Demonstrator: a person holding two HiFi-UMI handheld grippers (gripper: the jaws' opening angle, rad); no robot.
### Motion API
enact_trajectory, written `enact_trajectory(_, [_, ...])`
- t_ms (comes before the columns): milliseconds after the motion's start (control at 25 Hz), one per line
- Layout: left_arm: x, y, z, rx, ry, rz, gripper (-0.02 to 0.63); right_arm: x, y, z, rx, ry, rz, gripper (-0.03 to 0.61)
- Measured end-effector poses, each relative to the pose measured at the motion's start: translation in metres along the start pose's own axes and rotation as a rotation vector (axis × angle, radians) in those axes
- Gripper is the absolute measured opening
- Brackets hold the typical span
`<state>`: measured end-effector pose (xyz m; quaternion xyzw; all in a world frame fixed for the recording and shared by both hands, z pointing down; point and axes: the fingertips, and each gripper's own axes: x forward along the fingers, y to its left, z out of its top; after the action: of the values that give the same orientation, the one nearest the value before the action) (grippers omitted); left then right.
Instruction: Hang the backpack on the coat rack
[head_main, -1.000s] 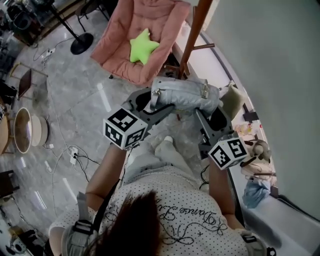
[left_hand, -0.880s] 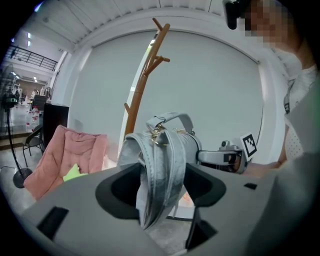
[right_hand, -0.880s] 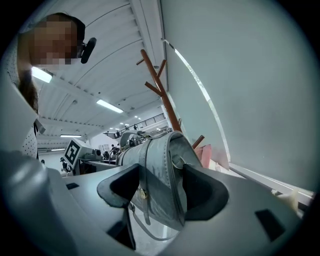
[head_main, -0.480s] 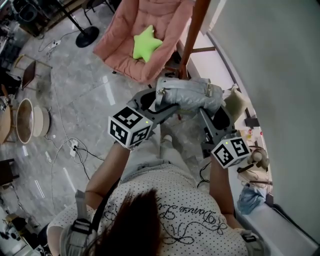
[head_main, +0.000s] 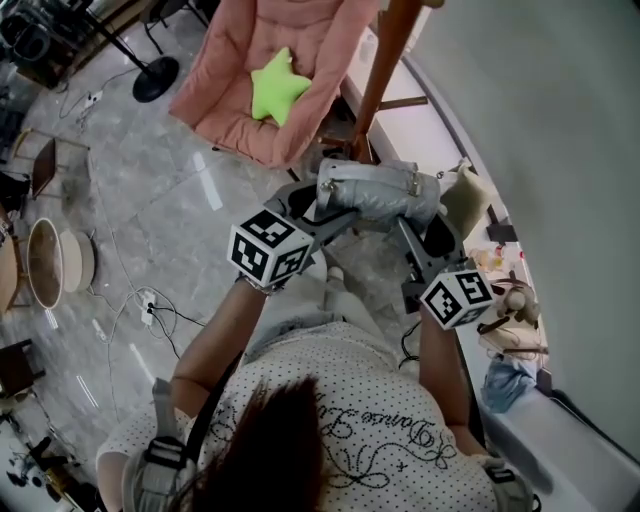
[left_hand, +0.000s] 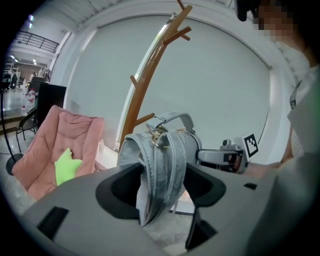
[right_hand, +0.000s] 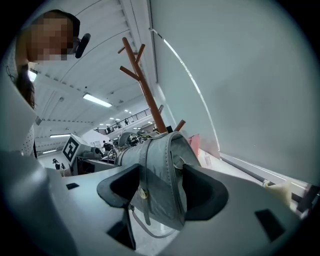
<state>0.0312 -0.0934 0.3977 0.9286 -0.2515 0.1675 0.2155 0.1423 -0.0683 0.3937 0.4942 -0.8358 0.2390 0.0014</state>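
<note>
A small grey backpack (head_main: 378, 191) is held up between both grippers, in front of the person. My left gripper (head_main: 318, 212) is shut on its strap end (left_hand: 159, 165), my right gripper (head_main: 415, 222) is shut on the other end (right_hand: 162, 185). The top handle (left_hand: 172, 119) points up in the left gripper view. The brown wooden coat rack (head_main: 385, 60) stands just beyond the backpack by the wall; its pole and pegs (left_hand: 150, 70) rise behind the bag, and they also show in the right gripper view (right_hand: 144, 85).
A pink folding chair (head_main: 275, 70) with a green star cushion (head_main: 276, 88) stands left of the rack. A white wall (head_main: 540, 140) runs along the right, with soft toys (head_main: 510, 310) at its foot. Cables (head_main: 150, 310) lie on the grey floor.
Both grippers and the backpack have shifted slightly forward and right, toward the coat rack's base. The grip on the bag is unchanged.
</note>
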Motion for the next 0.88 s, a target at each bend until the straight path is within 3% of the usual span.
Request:
enact_trajectory(280, [0.021,0.021,-0.011,0.004,0.055,-0.066,0.265,0.015,-0.012,-0.011,-0.02,0.037,-0.092,0.275])
enact_trajectory(560, [0.019,0.025,-0.016,0.025,0.12,-0.163,0.262,0.012,-0.005,-0.023,0.042,0.056,-0.158,0.272])
enact_trajectory(880, [0.018,0.029,-0.028,-0.013,0.164,-0.147,0.261,0.017,-0.007,-0.037,0.069,0.119,-0.138,0.27])
